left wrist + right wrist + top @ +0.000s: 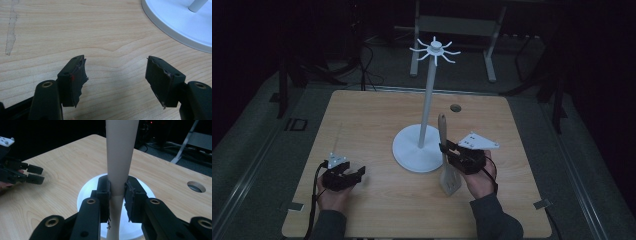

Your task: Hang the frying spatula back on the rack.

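Right gripper view: right claw (117, 195) clenched on spatula (121, 152) handle neck, utensil upright beside white stand (424, 120), slotted head low over desk (377, 115). Likely light, stiff, smooth; mid-handle hold suits, may pivot. Left claw (115, 75) released, empty.

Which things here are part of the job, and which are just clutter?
In the job:
- wooden spatula, clamped by the right gripper
- white hook stand with hooks on top
- left gripper, open and empty above the table

Just lying about:
- grommet hole in the tabletop
- metal frame and cables behind the table
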`<state>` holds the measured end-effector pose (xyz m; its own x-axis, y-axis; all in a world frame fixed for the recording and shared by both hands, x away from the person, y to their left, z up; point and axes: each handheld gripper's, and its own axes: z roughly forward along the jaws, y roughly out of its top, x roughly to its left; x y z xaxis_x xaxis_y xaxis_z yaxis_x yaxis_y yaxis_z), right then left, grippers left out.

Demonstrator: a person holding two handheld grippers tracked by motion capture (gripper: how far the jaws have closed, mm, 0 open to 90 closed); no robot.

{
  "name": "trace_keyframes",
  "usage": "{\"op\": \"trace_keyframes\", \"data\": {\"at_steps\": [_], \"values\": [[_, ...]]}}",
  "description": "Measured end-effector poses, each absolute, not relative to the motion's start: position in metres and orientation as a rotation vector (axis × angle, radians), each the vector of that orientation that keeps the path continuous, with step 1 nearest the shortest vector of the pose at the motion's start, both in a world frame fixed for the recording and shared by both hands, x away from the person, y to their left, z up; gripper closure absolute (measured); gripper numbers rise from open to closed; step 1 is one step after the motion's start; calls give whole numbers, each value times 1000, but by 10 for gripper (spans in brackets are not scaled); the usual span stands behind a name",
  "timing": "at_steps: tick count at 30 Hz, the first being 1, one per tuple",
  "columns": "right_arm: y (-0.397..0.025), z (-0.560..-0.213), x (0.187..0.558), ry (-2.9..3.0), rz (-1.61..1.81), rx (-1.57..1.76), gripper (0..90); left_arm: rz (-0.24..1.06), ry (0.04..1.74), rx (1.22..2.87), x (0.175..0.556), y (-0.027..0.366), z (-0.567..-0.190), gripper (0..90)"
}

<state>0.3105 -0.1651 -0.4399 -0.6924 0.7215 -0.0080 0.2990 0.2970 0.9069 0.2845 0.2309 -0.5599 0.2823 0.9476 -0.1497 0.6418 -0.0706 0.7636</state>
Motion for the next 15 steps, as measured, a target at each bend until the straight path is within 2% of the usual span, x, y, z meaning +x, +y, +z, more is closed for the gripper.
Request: {"op": "trace_keyframes", "data": {"at_steps": [15], "values": [[-158, -429, 314, 2131, 1418, 898, 752, 510, 1440, 1797, 284, 231, -560, 328]]}}
